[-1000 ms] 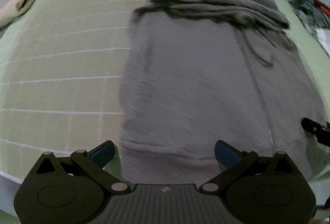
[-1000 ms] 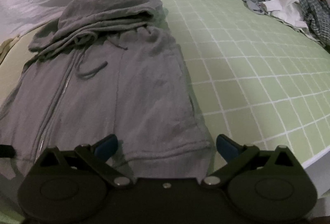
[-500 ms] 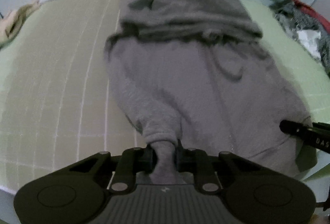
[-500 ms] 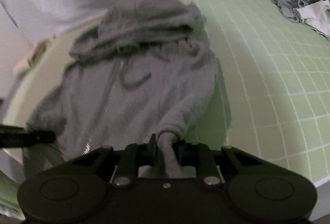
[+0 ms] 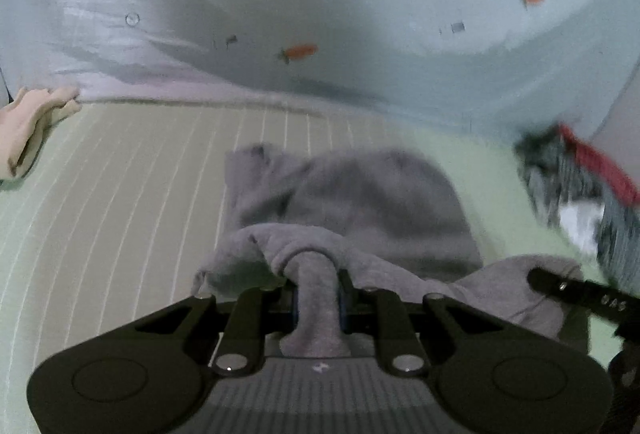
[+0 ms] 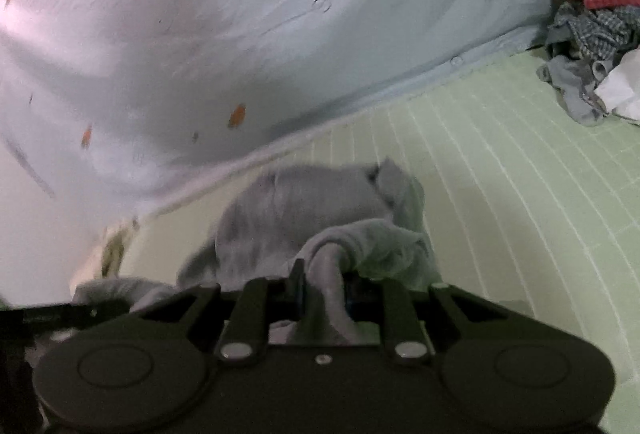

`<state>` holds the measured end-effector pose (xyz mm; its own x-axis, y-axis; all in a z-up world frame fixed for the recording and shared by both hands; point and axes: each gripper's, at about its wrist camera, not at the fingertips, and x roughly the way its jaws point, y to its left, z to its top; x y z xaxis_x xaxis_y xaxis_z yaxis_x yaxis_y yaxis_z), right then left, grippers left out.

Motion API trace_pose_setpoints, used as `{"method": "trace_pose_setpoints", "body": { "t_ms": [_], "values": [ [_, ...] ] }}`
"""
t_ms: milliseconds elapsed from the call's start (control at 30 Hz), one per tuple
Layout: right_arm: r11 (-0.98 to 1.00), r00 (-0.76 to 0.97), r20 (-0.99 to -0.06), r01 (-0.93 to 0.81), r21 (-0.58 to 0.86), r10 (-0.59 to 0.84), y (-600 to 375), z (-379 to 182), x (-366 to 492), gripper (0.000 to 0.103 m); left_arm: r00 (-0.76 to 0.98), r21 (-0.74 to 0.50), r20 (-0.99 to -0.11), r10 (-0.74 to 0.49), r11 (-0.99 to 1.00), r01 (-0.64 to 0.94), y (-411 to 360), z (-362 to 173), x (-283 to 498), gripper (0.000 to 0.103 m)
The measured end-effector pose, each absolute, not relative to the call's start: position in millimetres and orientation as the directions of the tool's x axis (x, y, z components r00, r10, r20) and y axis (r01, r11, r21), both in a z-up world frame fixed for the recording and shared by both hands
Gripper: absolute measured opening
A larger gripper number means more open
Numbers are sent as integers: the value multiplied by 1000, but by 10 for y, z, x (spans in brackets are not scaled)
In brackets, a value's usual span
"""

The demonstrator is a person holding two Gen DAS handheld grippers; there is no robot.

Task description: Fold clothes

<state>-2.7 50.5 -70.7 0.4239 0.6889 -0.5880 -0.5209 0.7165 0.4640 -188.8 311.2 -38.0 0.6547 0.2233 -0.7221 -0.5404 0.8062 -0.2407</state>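
We hold the grey fleece zip hoodie (image 5: 352, 202) by its bottom hem, one corner in each tool. Left gripper (image 5: 318, 304) is clamped tight on a bunched roll of hem cloth that pokes up between its blue pads. Right gripper (image 6: 324, 292) does the same on the other hem corner, pinched together on a grey tuft. In the left wrist view the tip of the right tool shows at the right edge, just beside a lifted fold of the same garment, so both grips sit side by side along one edge.

Why held like this, as we judge it: two corners pinched means the hem stays level and spread while it gets carried over the body, making a bottom-to-top fold. The hem is raised off the pale green grid-lined bed sheet (image 5: 120, 202); the rest of the hoodie lies on the sheet ahead of both tools.

Long axis runs away from us, hem near, hood end far, toward the light blue carrot-print quilt (image 5: 360, 14) at the back. Hood itself is too blurred to pick out.

Pile of mixed unfolded clothes with a red piece (image 6: 592, 46) sits well apart on the right. Cream cloth (image 5: 28, 130) lies at far left.
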Motion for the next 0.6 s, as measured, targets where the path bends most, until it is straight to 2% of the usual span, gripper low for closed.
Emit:
{"method": "trace_pose_setpoints", "body": {
  "t_ms": [100,233,433,533,600],
  "values": [
    [722,442,-576,-498,480,688,661,-712,237,18,674,-285,-707,214,786,-549,3336,-351,-1695,19],
    [740,427,-611,-476,475,667,921,-864,548,19,630,-309,-755,180,750,-584,3647,-664,-1376,19],
    [818,330,-766,-390,422,552,1387,-1479,987,20,541,-366,-837,84,650,-666,4125,-1248,-1010,20],
    [833,302,-800,-389,393,519,1543,-1507,1159,24,533,-399,-845,40,616,-679,4309,-1339,-901,22],
    [834,277,-823,-415,364,497,1658,-1465,1250,28,525,-398,-850,33,612,-683,4375,-1343,-831,26]
  ]
}}
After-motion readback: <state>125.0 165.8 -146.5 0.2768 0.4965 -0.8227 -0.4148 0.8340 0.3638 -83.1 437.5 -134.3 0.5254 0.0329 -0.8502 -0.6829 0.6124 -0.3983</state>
